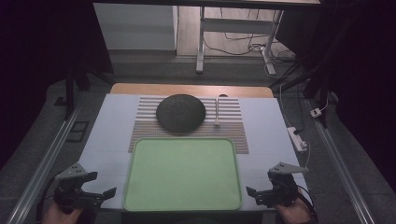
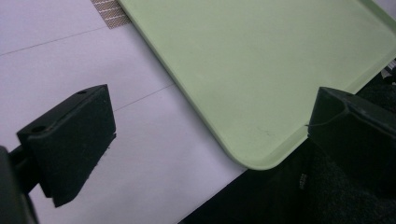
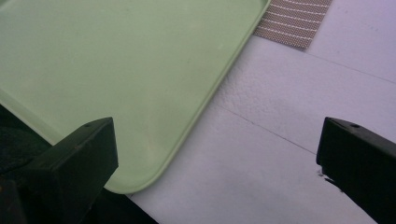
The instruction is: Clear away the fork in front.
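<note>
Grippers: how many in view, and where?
2. Left gripper at the near left corner of the green tray, right gripper at its near right corner. Both open, holding nothing, off the tray.

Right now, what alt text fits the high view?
An empty green tray lies at the table's near edge between two open grippers, left and right. Behind it, a dark round plate and a utensil rest on a striped mat.

Table [image 1: 112, 135]: mat [image 1: 233, 121], green tray [image 1: 182, 172].
</note>
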A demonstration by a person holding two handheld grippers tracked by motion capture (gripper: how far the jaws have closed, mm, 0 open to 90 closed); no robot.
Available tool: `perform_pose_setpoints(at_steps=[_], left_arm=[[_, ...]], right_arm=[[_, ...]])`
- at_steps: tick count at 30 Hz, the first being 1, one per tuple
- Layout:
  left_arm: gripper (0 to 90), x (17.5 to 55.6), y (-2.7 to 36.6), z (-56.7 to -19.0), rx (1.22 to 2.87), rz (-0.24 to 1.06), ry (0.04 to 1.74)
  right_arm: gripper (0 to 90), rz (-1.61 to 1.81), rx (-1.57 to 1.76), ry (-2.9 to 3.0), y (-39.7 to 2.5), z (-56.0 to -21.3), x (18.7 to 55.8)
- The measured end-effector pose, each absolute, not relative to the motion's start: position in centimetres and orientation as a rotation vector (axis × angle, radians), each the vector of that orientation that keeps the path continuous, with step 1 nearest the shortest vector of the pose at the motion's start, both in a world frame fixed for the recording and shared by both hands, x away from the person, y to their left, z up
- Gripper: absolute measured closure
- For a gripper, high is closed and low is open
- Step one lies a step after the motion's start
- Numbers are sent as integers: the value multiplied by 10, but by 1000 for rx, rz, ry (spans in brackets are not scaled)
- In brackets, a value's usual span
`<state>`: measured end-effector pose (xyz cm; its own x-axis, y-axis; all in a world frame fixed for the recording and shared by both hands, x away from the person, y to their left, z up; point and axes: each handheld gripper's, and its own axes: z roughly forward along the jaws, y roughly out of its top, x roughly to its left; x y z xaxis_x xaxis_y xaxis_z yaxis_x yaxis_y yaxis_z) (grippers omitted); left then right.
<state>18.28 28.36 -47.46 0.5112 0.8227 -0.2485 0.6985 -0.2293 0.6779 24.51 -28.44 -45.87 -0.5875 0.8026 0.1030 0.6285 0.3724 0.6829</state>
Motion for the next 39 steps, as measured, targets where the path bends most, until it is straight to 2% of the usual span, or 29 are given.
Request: perform_pose_setpoints(at_steps=[39], left_arm=[[11, 182, 285, -474, 1967, 220, 1257]], right_arm=[[0, 1105, 1107, 2362, -271, -453, 259]])
